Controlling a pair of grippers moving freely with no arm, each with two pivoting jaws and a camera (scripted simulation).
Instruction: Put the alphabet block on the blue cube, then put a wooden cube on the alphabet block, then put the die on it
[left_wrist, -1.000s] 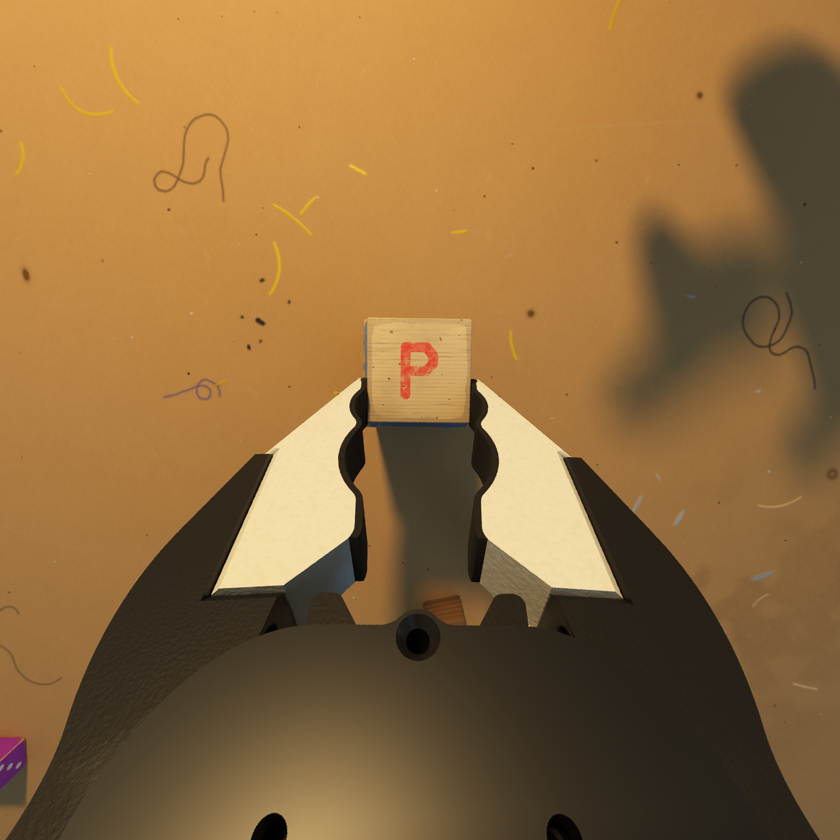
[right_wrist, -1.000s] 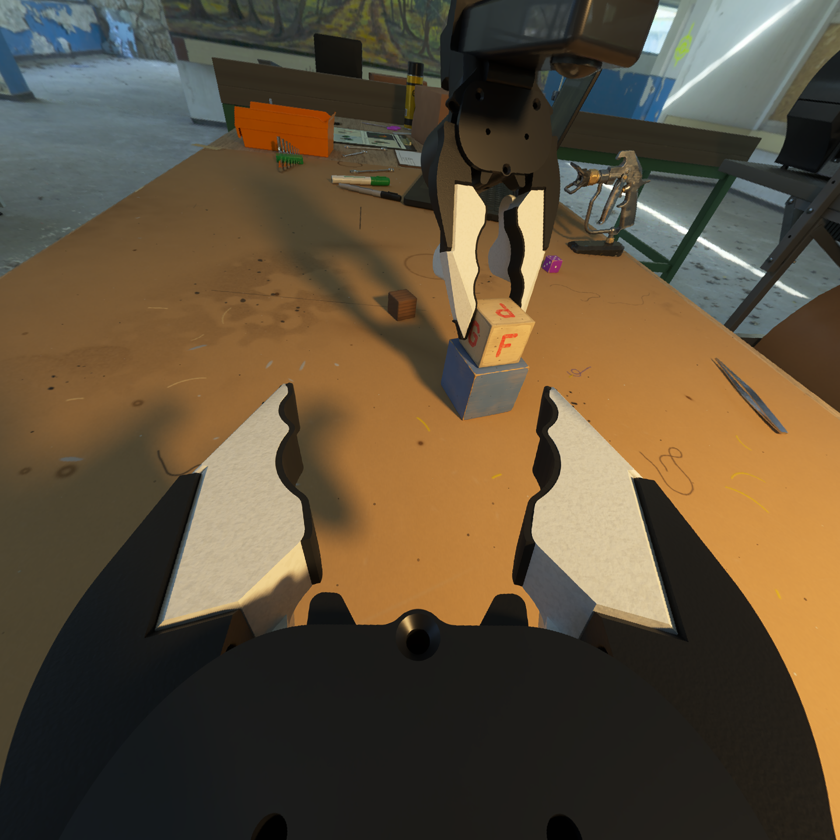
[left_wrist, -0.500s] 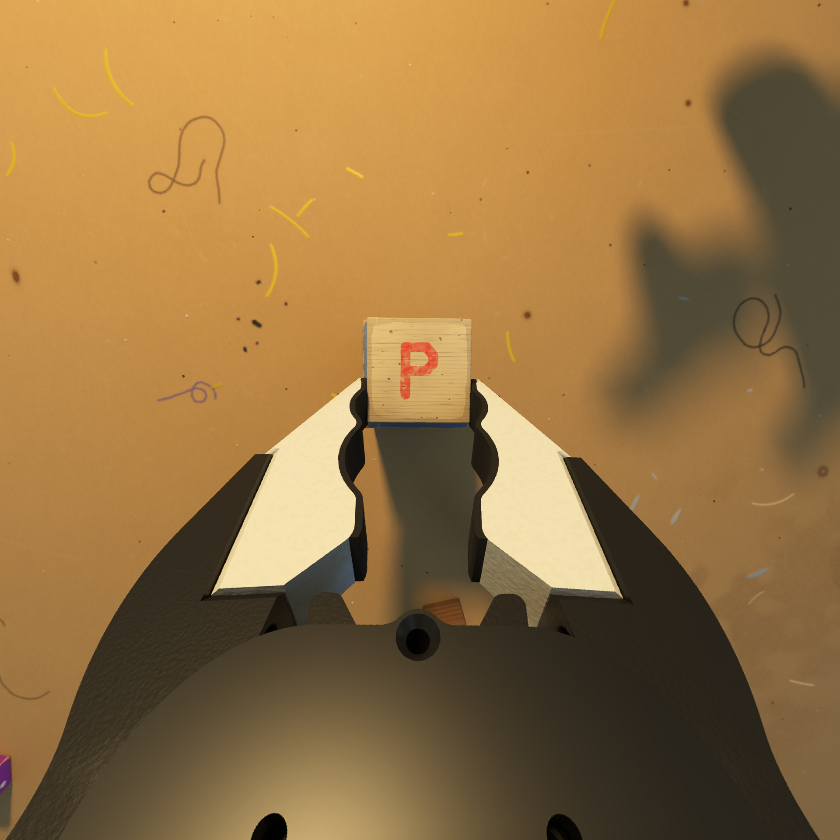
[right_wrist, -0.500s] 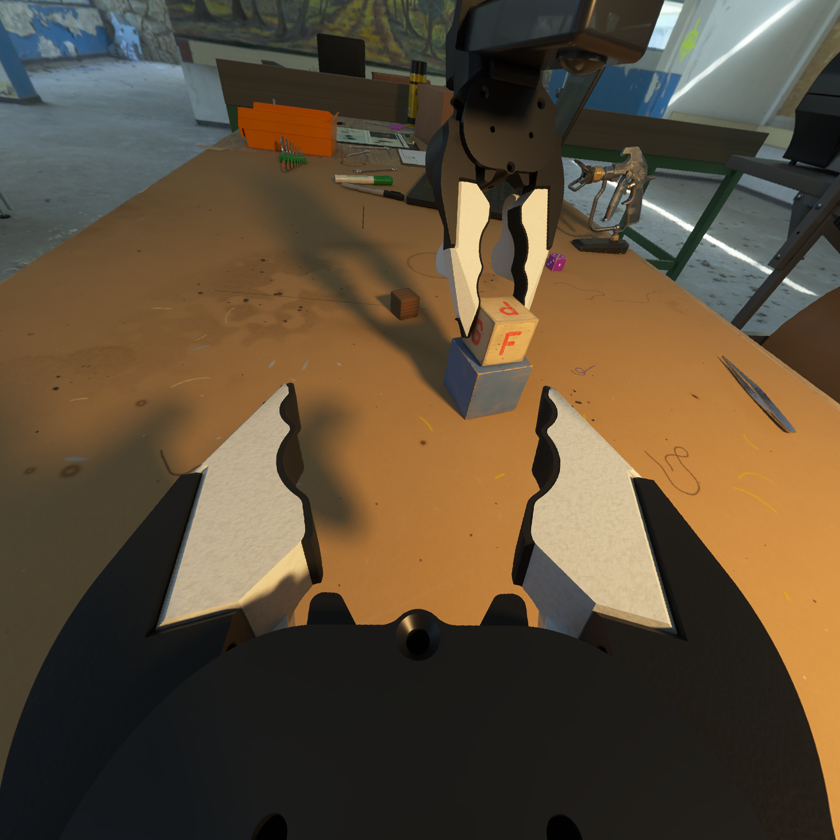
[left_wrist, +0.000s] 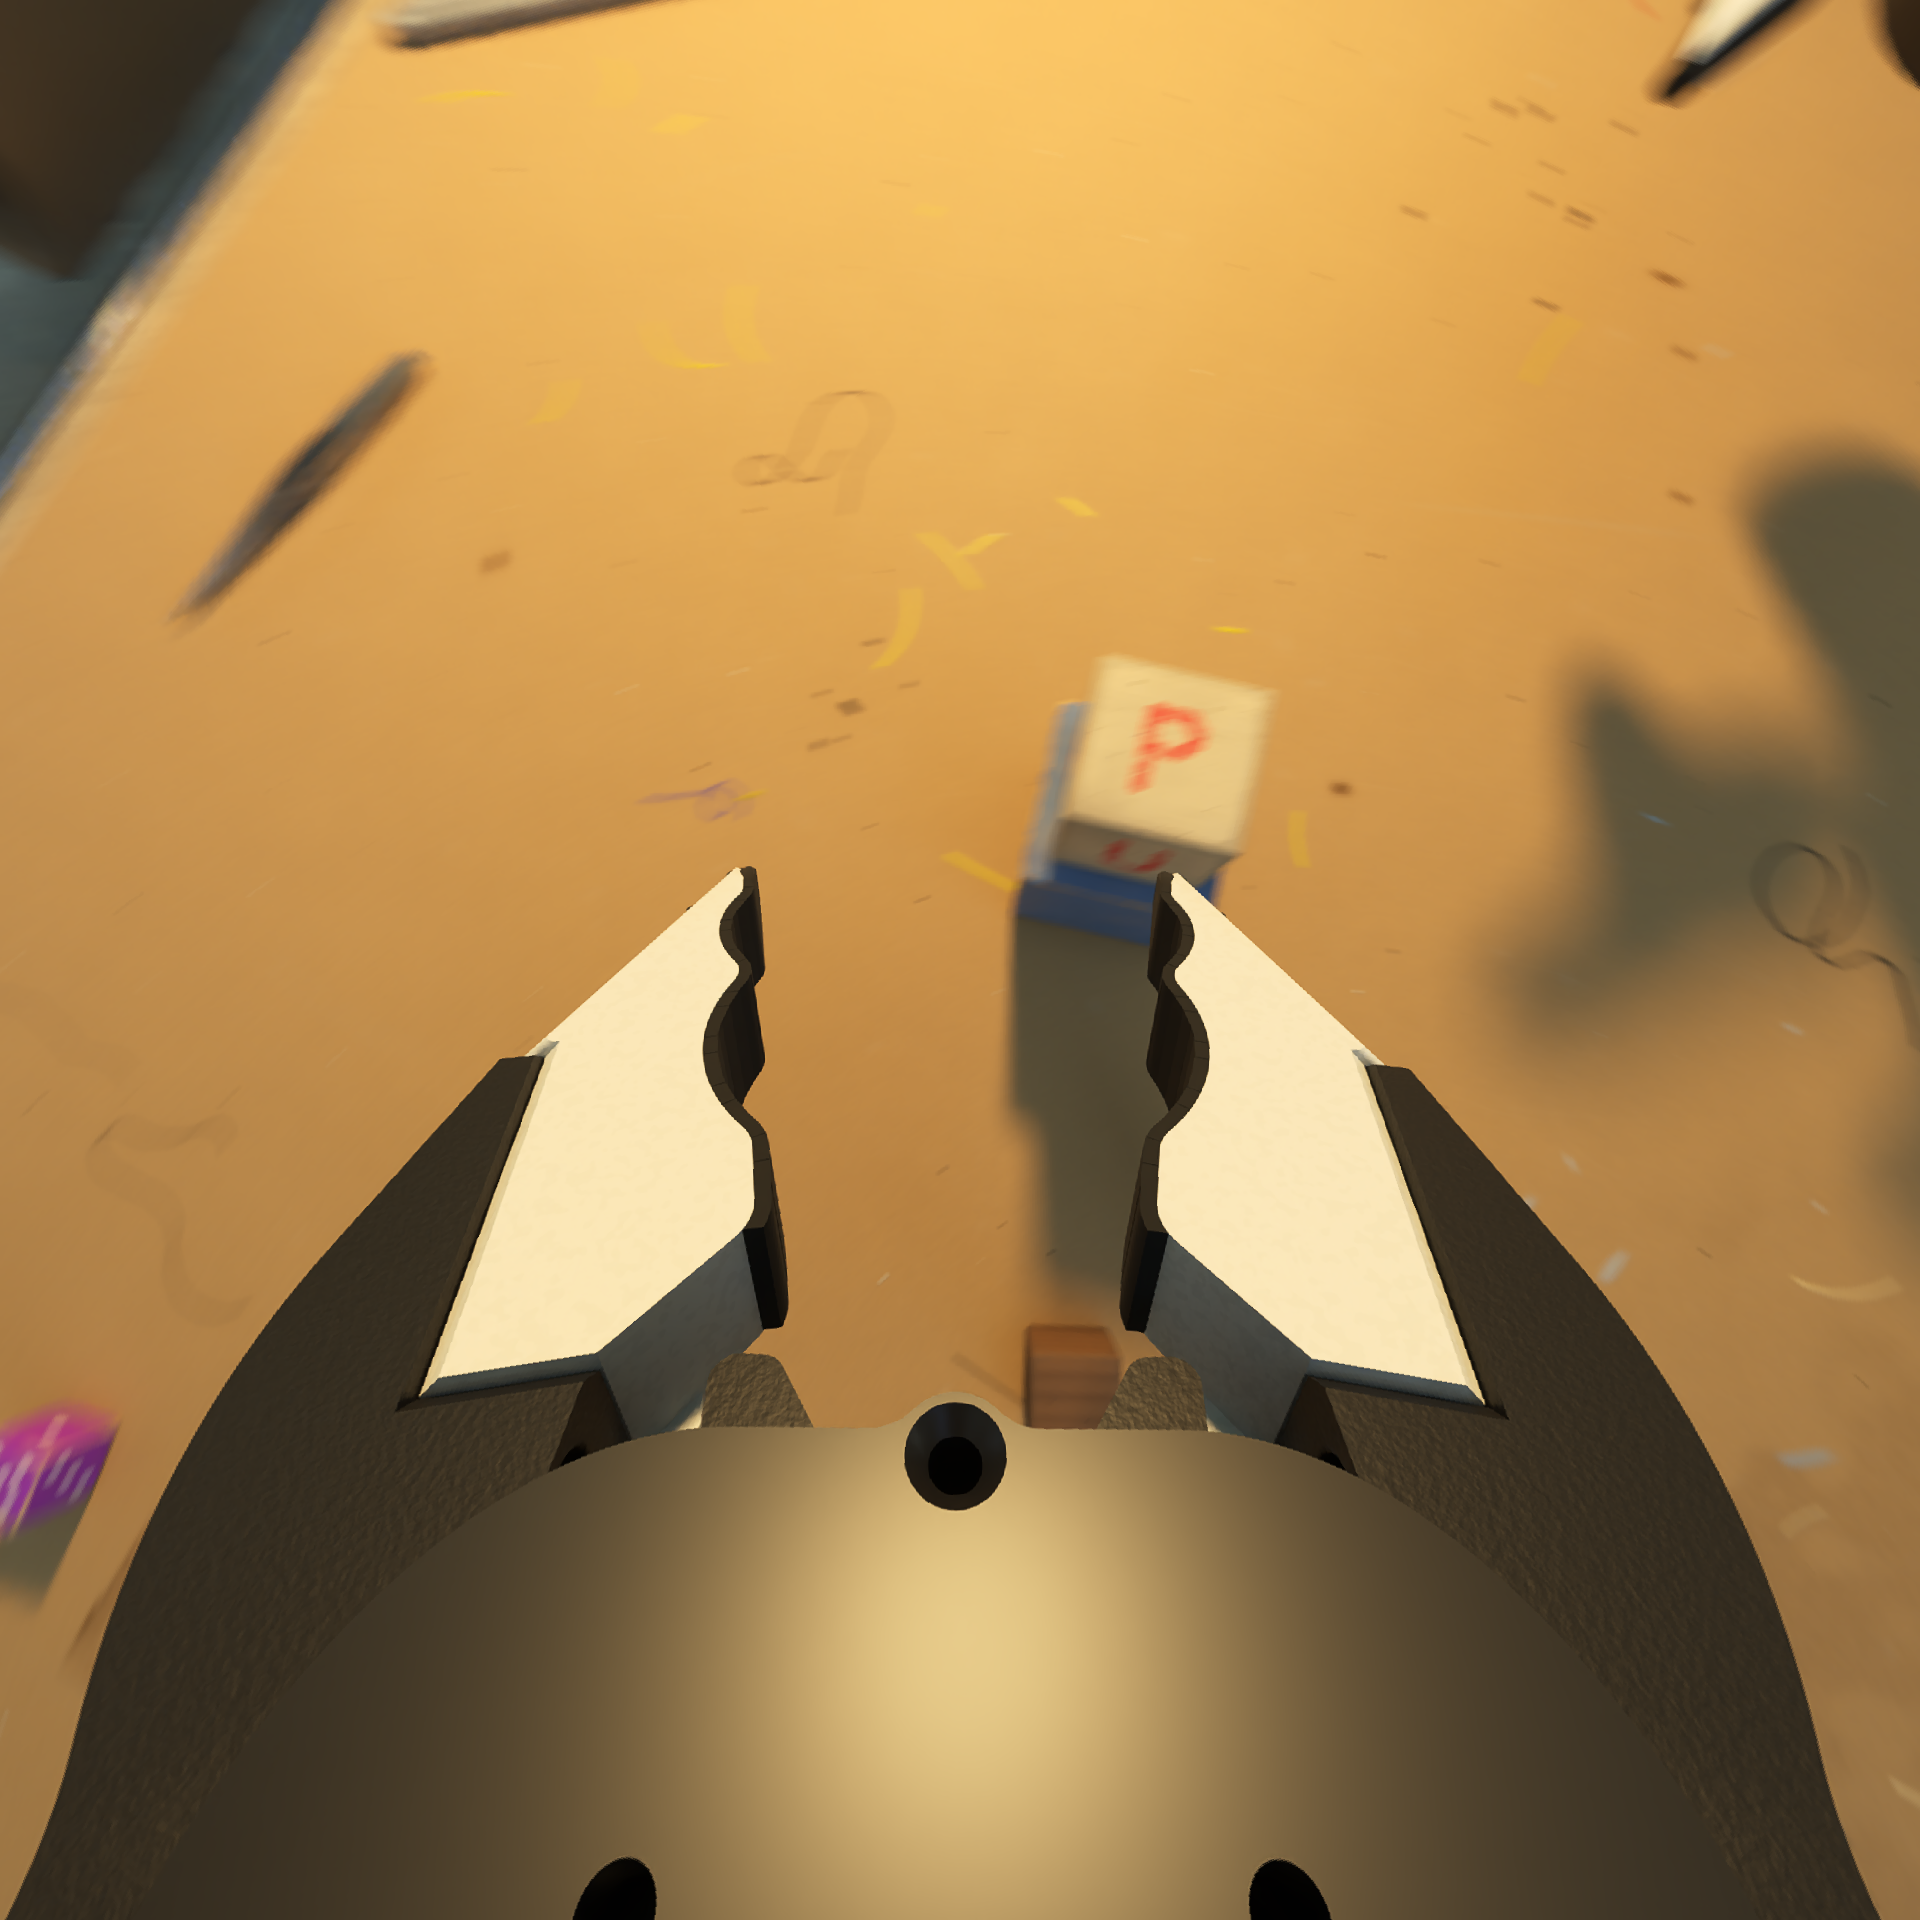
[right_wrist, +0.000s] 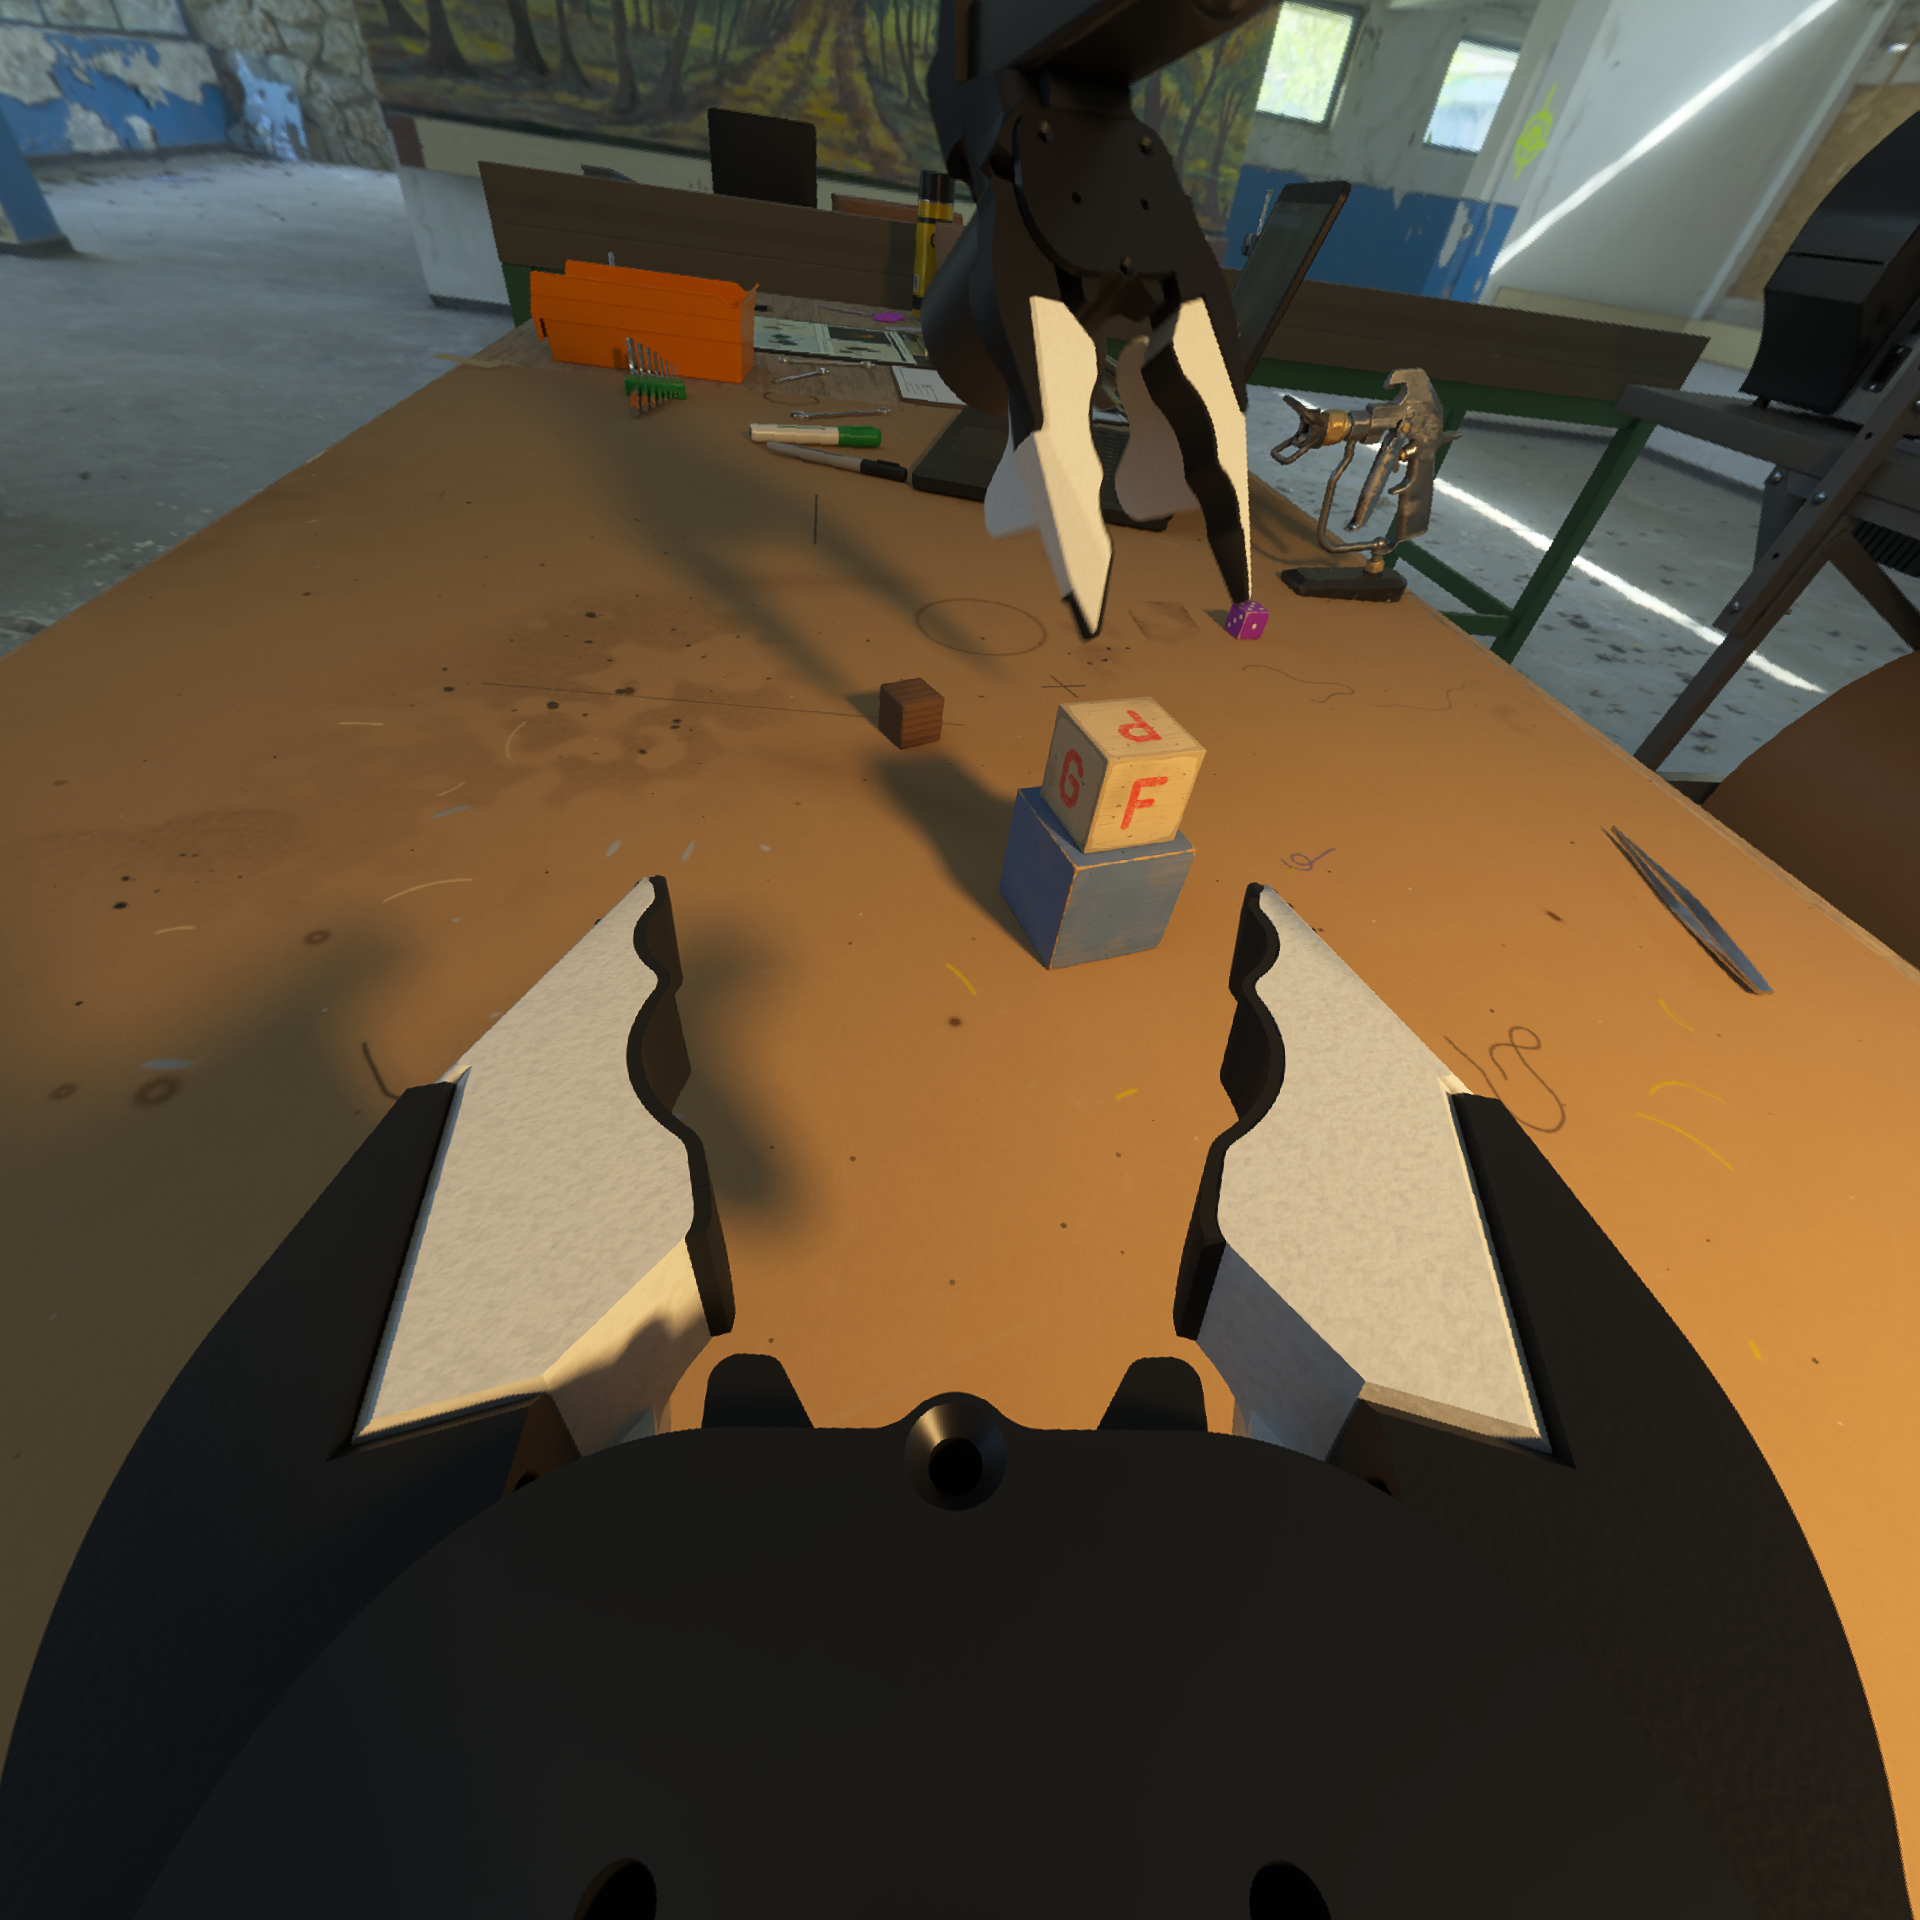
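Observation:
The pale wooden alphabet block (right_wrist: 1122, 774) with red letters stands on the blue cube (right_wrist: 1091, 894), set toward its right rear corner. My left gripper (right_wrist: 1164, 611) is open and empty, raised above and behind the stack. In the left wrist view (left_wrist: 956, 883) the alphabet block (left_wrist: 1164, 758) and blue cube (left_wrist: 1081, 904) lie below, just right of its fingertips. A dark wooden cube (right_wrist: 911, 712) sits left of the stack, also seen low between the left fingers (left_wrist: 1070, 1371). The purple die (right_wrist: 1245, 620) lies behind the stack, at the left edge in the left wrist view (left_wrist: 52, 1465). My right gripper (right_wrist: 954, 894) is open and empty, in front of the stack.
Metal tweezers (right_wrist: 1688, 914) lie near the table's right edge. At the far end are an orange box (right_wrist: 644, 317), markers (right_wrist: 821, 434), a laptop and a spray gun (right_wrist: 1371, 468). The table edge runs close on the right.
My left gripper has opened, let go of the alphabet block and risen up and back from the stack. The block stays on the blue cube. The right gripper has hardly moved.

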